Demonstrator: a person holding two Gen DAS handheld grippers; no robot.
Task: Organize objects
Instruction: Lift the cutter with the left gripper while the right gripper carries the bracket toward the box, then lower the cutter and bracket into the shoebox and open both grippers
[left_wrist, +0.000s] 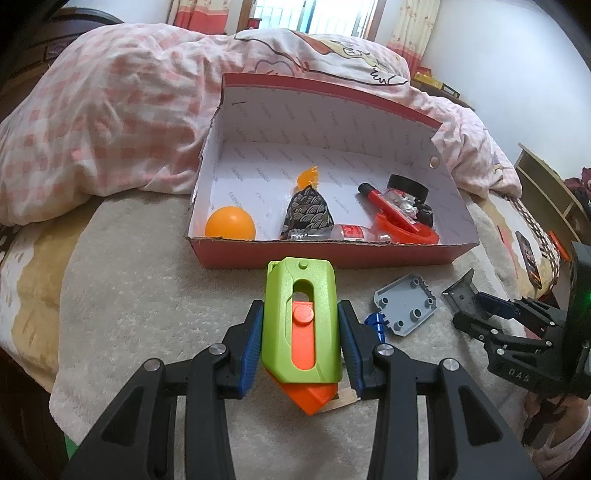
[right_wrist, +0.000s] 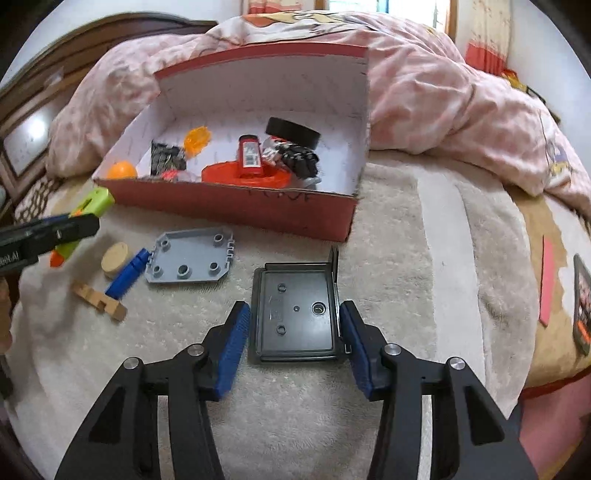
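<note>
Several things are sitting in the red cardboard box (left_wrist: 325, 254): an orange ball (left_wrist: 230, 223), a patterned pouch (left_wrist: 309, 211), a red marker (left_wrist: 391, 207) and a black-lidded jar (left_wrist: 407, 185). Left gripper (left_wrist: 300, 332) is clamping the green-and-orange toy (left_wrist: 300, 325) before the box. Right gripper (right_wrist: 294, 326) is straddling the black tray (right_wrist: 294, 314), pads seemingly not pressing. Only the right view is showing the wooden disc (right_wrist: 116, 257).
</note>
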